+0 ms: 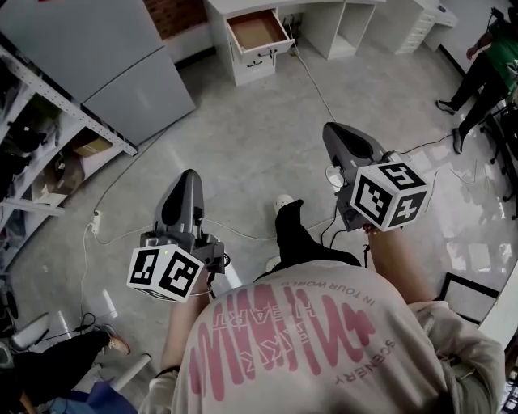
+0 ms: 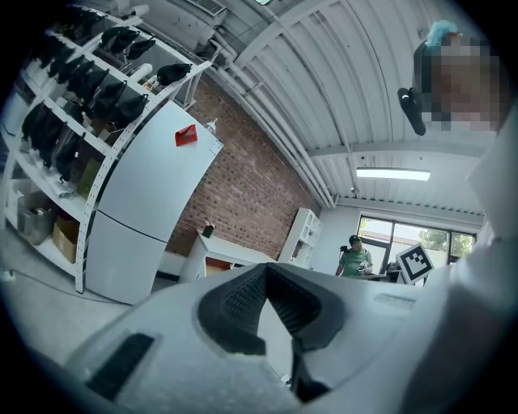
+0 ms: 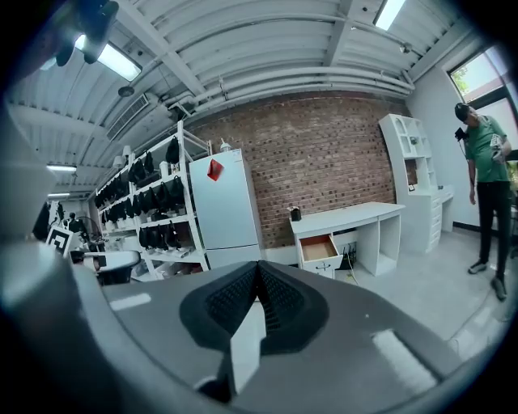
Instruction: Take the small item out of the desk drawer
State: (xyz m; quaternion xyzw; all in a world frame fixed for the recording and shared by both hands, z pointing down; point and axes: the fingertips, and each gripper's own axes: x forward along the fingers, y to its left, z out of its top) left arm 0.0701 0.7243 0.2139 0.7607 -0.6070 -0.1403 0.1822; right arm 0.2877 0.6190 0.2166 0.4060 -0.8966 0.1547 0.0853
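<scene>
The white desk stands far across the floor, and its drawer is pulled open, showing a brown inside. No small item shows in it from here. In the right gripper view the drawer sits under the desk top; the left gripper view catches the desk too. My left gripper and right gripper are held at waist height, well short of the desk. Both are shut and hold nothing: the left gripper and right gripper each show jaws meeting at the tip.
A grey fridge and a rack of shelves stand to the left. Cables and a power strip lie on the concrete floor. A person in green stands at right; another person's leg shows at lower left.
</scene>
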